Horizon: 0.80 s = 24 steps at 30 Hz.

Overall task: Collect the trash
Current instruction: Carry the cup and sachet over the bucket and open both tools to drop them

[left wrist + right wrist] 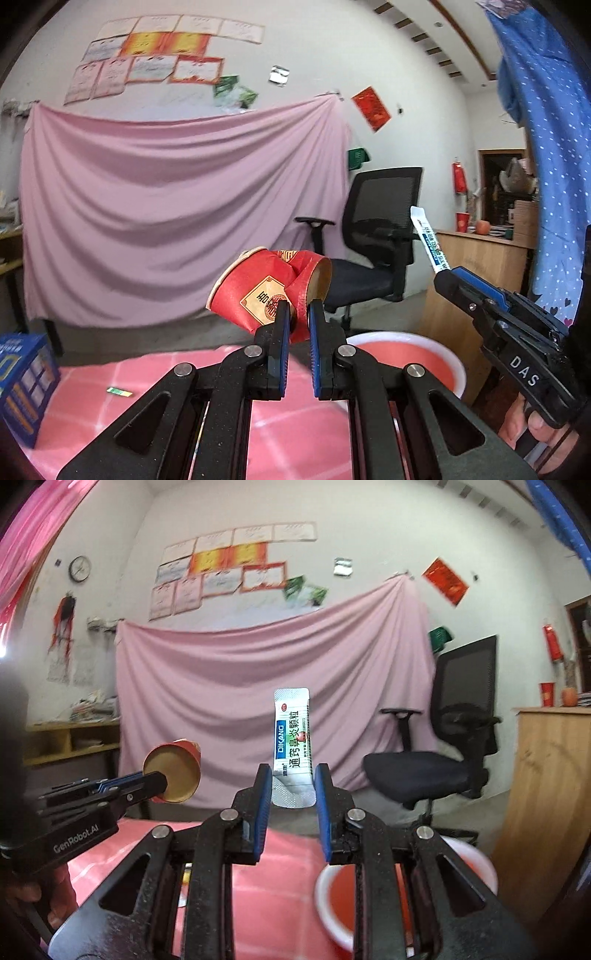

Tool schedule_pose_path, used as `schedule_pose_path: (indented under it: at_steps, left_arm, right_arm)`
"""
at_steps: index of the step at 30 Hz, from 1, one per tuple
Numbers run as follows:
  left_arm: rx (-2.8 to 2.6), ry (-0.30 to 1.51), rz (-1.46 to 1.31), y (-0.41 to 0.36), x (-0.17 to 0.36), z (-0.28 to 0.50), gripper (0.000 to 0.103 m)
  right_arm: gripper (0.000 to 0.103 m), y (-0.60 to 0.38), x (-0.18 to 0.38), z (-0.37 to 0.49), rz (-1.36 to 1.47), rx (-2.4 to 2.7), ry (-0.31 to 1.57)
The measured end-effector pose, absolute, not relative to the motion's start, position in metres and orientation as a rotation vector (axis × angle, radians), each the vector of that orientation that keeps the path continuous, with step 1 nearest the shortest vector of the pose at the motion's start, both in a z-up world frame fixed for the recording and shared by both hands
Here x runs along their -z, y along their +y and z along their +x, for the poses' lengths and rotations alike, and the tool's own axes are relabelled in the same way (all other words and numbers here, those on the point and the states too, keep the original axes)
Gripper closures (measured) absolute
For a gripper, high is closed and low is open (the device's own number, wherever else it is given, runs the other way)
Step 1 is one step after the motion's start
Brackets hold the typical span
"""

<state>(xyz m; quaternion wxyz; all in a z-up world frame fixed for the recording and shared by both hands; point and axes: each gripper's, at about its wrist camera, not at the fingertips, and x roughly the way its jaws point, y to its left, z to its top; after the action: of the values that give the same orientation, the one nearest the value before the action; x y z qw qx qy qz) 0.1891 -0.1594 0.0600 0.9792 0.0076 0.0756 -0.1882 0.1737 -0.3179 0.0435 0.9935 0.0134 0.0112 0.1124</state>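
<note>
My left gripper is shut on the rim of a crushed red paper cup, held on its side above the pink table. The same cup shows its open mouth in the right wrist view, with the left gripper on it. My right gripper is shut on a white medicine sachet that stands upright between its blue pads. That sachet sticks up from the right gripper at the right of the left wrist view. A red bin with a white rim sits below both grippers.
A pink tablecloth covers the table, with a small green wrapper and a blue box at its left. A black office chair and a wooden counter stand behind. A pink sheet hangs on the wall.
</note>
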Motion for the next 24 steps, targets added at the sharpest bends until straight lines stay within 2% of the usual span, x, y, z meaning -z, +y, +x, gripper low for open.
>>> schedule_pose_path:
  at_steps: [9, 24]
  left_arm:
    - [0.484, 0.175, 0.061, -0.223, -0.058, 0.22, 0.095]
    - [0.544, 0.416, 0.065, -0.279, -0.035, 0.276, 0.096]
  right_arm:
    - [0.06, -0.375, -0.037, 0.182, 0.104, -0.085, 0.053]
    - [0.06, -0.416, 0.004, 0.209, 0.19, -0.008, 0.247]
